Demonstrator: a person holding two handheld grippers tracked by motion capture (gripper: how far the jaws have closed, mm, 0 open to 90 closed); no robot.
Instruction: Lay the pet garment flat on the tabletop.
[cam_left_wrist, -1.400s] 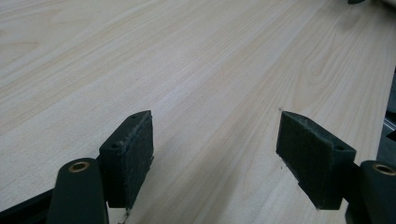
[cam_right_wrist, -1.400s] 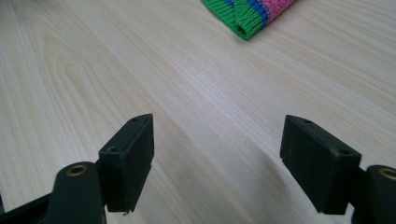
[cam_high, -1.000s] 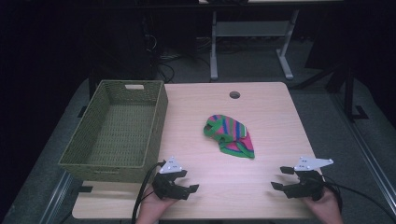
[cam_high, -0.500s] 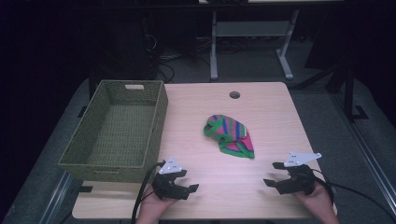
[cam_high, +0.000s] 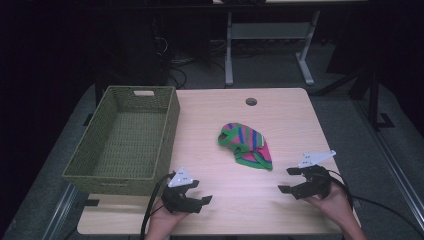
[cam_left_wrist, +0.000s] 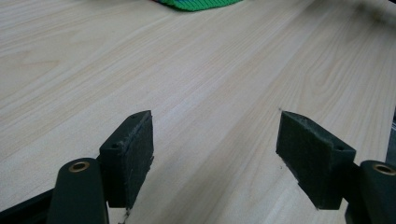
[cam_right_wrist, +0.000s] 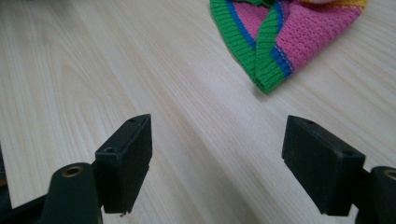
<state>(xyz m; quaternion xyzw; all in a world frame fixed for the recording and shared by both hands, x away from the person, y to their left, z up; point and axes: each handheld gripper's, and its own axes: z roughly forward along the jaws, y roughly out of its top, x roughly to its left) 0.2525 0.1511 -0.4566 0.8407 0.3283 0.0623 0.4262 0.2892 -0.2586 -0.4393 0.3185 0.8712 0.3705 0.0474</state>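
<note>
Knitted cloth lies crumpled near the middle of the desk, slightly right of centre — stripes of green, pink, blue, with a bit of yellow at the top edge in the right gripper view. Ribbed green hem with a blue line inside it; one corner points toward the near right. No label or writing readable on it or anywhere else.

Green woven basket sits on the left side of the desk, well apart from the cloth, handle slot in its far wall; nothing visible inside. Round cable hole near the far edge of the desk.

Left gripper is held low at the near edge, just in front of the basket's near right corner, fingers spread wide with bare wood between them. Right gripper is at the near right, near the cloth's pointed corner but not touching — fingers also wide apart, holding nothing. Grey three-cornered plate on top of each, cable trailing back.
</note>
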